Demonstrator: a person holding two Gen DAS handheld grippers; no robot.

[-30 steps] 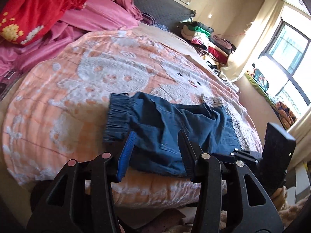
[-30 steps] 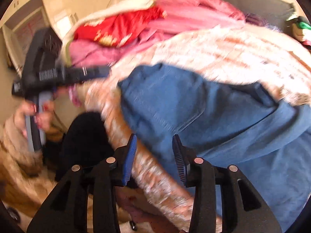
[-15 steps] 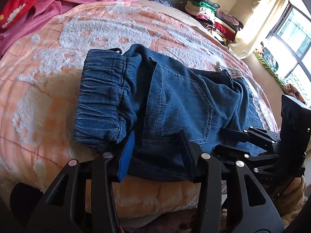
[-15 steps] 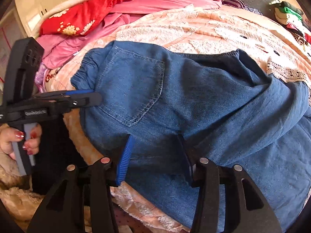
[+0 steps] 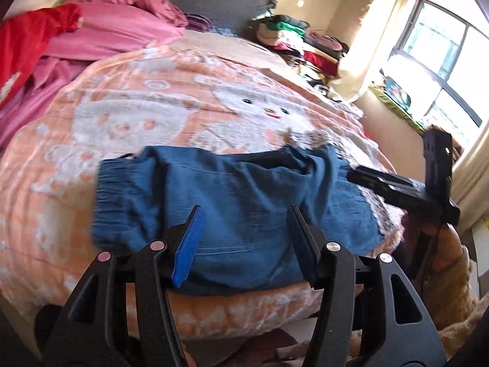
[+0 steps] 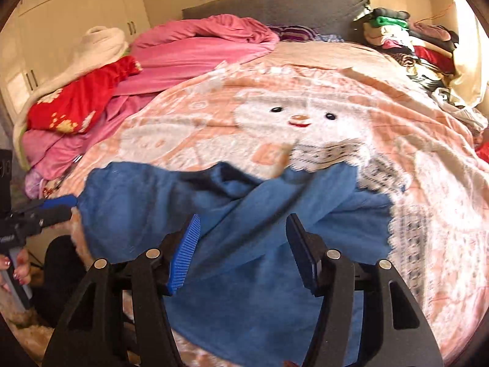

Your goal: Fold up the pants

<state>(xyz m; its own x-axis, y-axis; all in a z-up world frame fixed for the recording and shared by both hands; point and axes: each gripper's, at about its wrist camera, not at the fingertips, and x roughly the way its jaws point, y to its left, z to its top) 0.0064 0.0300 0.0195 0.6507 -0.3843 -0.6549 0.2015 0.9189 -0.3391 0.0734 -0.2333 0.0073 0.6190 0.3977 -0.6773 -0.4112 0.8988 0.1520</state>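
Observation:
Blue denim pants (image 5: pixel 244 189) lie folded across the near edge of a peach blanket (image 5: pixel 152 116), elastic waistband to the left. My left gripper (image 5: pixel 244 211) hovers over their near side. Its jaws are opening and the pads press on nothing. In the right wrist view the pants (image 6: pixel 137 214) spread below my right gripper (image 6: pixel 243 218), whose jaws are also opening with no cloth pinched. Each gripper appears in the other's view: the right gripper (image 5: pixel 397 189) at the pants' right end, the left gripper (image 6: pixel 45 208) at their left end.
A pink duvet (image 6: pixel 198 46) and a red cloth (image 6: pixel 82 98) are heaped at the bed's far left. A pile of clothes (image 6: pixel 397 30) sits at the far right by the grey headboard (image 6: pixel 275 3). A window (image 5: pixel 443 61) is on the right, and a hand (image 6: pixel 15 272) holds the left gripper's handle.
Both grippers have drawn back from the pants, so more of the bed shows. Their jaws stand wider than before. The pants stay folded on the blanket.

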